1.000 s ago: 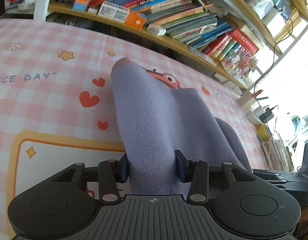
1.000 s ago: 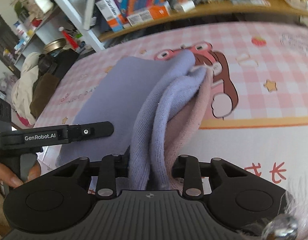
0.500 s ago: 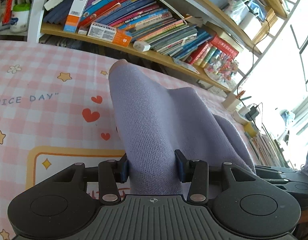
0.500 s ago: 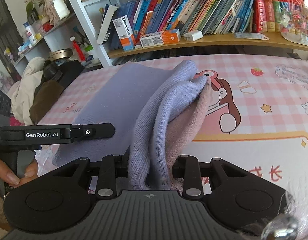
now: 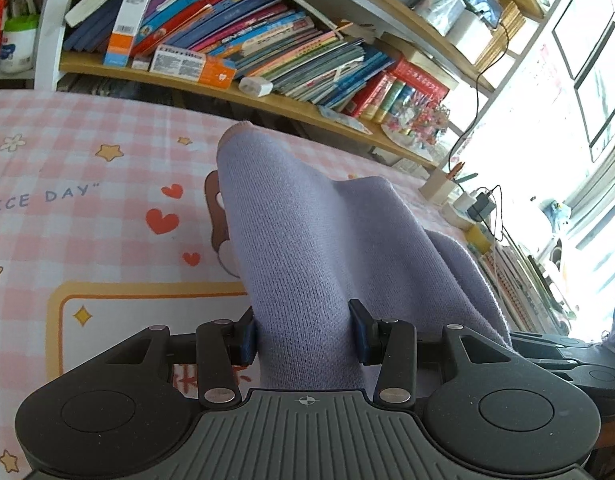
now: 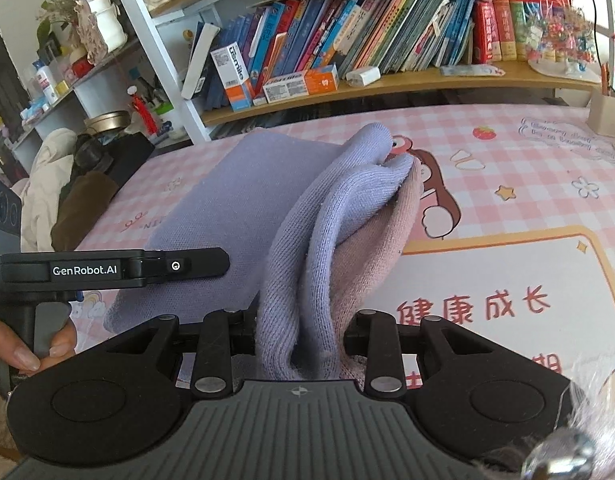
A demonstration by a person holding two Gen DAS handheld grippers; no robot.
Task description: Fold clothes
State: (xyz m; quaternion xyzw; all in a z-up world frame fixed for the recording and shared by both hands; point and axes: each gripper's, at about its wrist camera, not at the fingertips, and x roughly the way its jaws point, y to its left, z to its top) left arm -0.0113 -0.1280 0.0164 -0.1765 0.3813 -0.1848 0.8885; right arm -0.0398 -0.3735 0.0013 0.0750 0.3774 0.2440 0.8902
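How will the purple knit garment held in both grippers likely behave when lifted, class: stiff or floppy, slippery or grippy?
Probably floppy: the purple knit garment sags between the left gripper and the right gripper. Likely grippy, given its fuzzy ribbed knit. Bunched folds suggest it won't hold shape.

Tabletop (image 6: pixel 507 168) covered by pink checked cartoon-print cloth (image 5: pixel 67 152). Lavender knit garment (image 6: pixel 247 200) lies partly on it, far end resting on the cloth, near end lifted off.
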